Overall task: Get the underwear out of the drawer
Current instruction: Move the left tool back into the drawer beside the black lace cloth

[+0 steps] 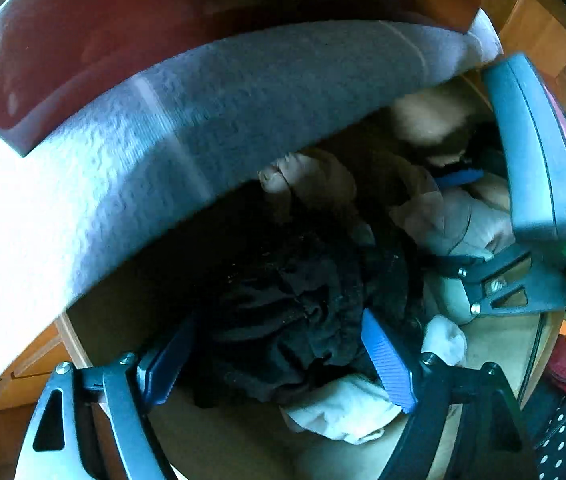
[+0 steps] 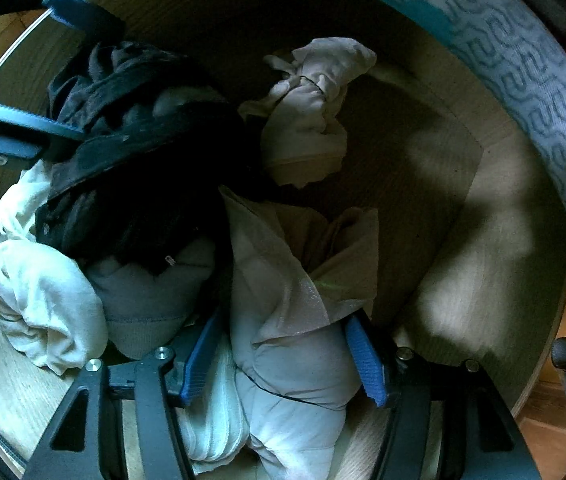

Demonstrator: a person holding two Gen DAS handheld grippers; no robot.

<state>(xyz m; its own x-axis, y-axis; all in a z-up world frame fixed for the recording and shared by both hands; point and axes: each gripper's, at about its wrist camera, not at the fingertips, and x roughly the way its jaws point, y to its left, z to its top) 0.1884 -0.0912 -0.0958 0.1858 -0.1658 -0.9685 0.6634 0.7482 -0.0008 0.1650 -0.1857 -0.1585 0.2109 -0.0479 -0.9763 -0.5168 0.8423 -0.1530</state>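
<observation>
Reaching stage, inside the drawer (image 2: pixel 463 240). Left gripper (image 1: pixel 279 356) spread wide astride the black underwear (image 1: pixel 291 300), gripping nothing. Right gripper (image 2: pixel 283 360) likewise wide around a pale garment bundle (image 2: pixel 295 320). Next: close, then lift out.

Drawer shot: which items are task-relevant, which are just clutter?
Job:
- drawer
- black garment, between the left gripper fingers
- pale garment, between the right gripper fingers

Lying about:
- knotted pale bundle
- white cloth
- patterned grey fabric
</observation>
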